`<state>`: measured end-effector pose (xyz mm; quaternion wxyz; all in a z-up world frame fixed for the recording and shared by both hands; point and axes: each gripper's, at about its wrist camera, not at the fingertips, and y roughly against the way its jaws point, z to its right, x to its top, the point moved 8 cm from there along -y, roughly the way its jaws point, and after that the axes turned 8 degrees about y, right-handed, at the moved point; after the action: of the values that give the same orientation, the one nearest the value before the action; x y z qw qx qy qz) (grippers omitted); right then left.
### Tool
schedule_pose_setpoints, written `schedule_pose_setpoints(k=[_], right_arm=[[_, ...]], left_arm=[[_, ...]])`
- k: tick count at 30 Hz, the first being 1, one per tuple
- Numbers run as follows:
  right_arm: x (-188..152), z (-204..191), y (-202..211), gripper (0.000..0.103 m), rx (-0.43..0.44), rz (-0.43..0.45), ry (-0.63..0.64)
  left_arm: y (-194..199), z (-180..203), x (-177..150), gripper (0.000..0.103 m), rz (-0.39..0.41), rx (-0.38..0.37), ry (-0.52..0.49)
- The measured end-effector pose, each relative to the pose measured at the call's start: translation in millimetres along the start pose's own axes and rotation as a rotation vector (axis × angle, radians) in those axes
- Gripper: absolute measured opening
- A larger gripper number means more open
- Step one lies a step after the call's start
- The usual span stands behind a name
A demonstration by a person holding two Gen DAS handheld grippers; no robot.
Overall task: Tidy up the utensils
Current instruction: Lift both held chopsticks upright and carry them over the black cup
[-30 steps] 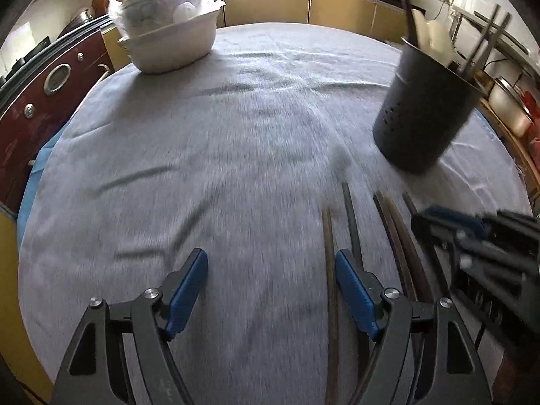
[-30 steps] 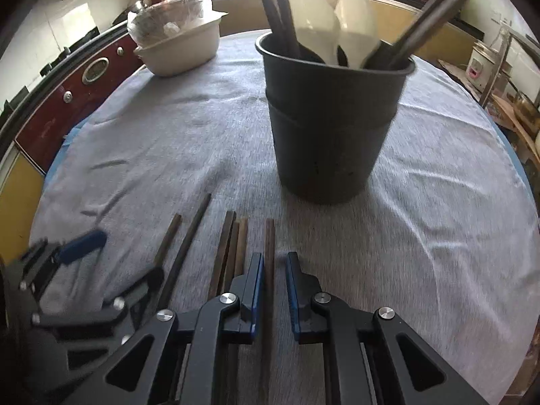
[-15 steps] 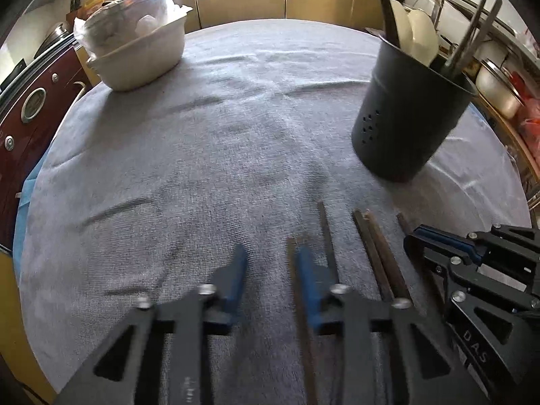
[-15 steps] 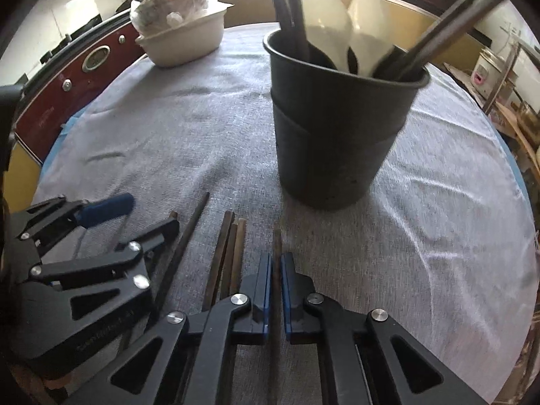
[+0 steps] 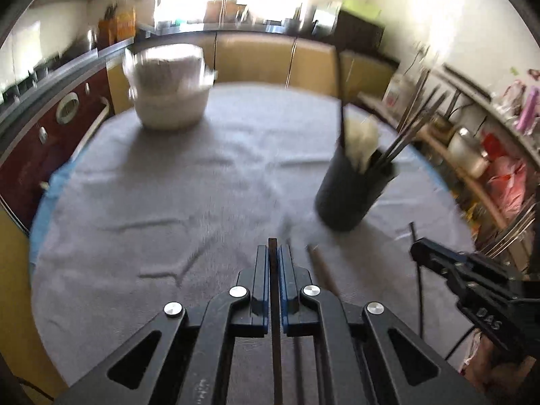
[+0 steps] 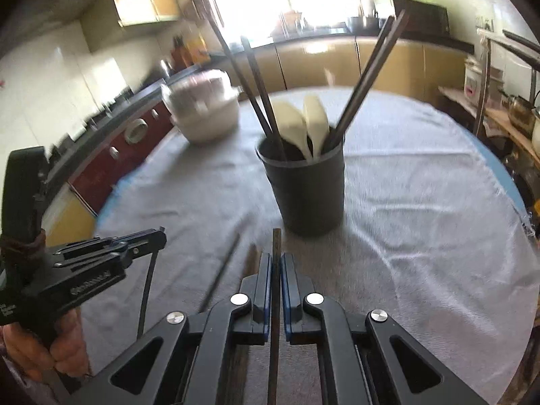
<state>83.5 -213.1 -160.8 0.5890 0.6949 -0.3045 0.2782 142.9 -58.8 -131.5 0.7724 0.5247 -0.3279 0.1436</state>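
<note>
My left gripper [image 5: 272,253] is shut on a dark wooden chopstick [image 5: 272,243] and holds it above the grey cloth. My right gripper [image 6: 276,259] is shut on another chopstick [image 6: 276,238], also lifted. Each gripper shows in the other's view: the right gripper [image 5: 418,249] with its thin stick [image 5: 419,290], the left gripper [image 6: 158,235] with its stick [image 6: 148,280]. A black utensil holder [image 6: 307,189] [image 5: 351,199] stands just beyond both, holding white spoons [image 6: 303,125] and several chopsticks. Loose chopsticks [image 6: 222,266] [image 5: 320,268] lie on the cloth below.
A stack of white bowls [image 5: 168,94] [image 6: 202,111] stands at the far left of the round table [image 5: 135,182]. Cabinets and an oven front run along the left. Shelves with pots crowd the right edge. A person's hand [image 6: 50,347] grips the left tool.
The left gripper closed from wide open onto a chopstick. Both grippers rose off the cloth with their chopsticks, and the holder now sits farther off in both views.
</note>
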Motion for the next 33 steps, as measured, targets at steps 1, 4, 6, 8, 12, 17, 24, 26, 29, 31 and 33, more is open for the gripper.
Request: schedule_pose_setpoints(k=[1,4,6,8,12,17,24,26,29,31,33], right_arm=[[2.0,-1.9,6.5,0.006,0.006,0.023,0.0],[8.3,-12.1,21.3,0.006,0.024,0.084,0.008],[10.8,-17.1,33.3,0.006,0.023,0.124,0.018],[13.4,-21.9,44.1,0.006,0.015,0.157,0.03],[17.8,-24.9,65.1,0.006,0.01,0.212,0.033],[24.1,-24.2,81.9,0.006,0.002,0.277,0.034],[39.3,-20.6,100.5,0.006,0.005,0.346,0.003],[44.5,-20.5,105.0,0.006,0.006,0.364,-0.004],[51.5,-20.7,109.3,0.006,0.005,0.386,-0.006],[57.5,-20.6,111.9,0.006,-0.003,0.402,-0.005],[65.3,-20.4,114.9,0.006,-0.008,0.421,-0.008]], left_arm=[[11.4,5.1,2.0,0.005,0.031,-0.009,-0.009],[34.8,14.1,9.3,0.005,0.103,-0.03,-0.031],[46.1,19.2,12.0,0.005,0.14,-0.043,-0.034],[55.2,19.2,17.7,0.005,0.173,-0.063,-0.031],[72.9,21.1,20.9,0.005,0.219,-0.084,-0.025],[85.5,23.0,27.4,0.005,0.257,-0.098,-0.01],[104.8,32.5,40.8,0.005,0.317,-0.114,-0.017],[109.2,35.1,43.6,0.005,0.332,-0.117,-0.021],[114.8,41.3,50.5,0.005,0.355,-0.123,-0.031],[117.5,46.6,56.7,0.005,0.366,-0.129,-0.044],[120.9,52.5,65.1,0.005,0.384,-0.132,-0.062]])
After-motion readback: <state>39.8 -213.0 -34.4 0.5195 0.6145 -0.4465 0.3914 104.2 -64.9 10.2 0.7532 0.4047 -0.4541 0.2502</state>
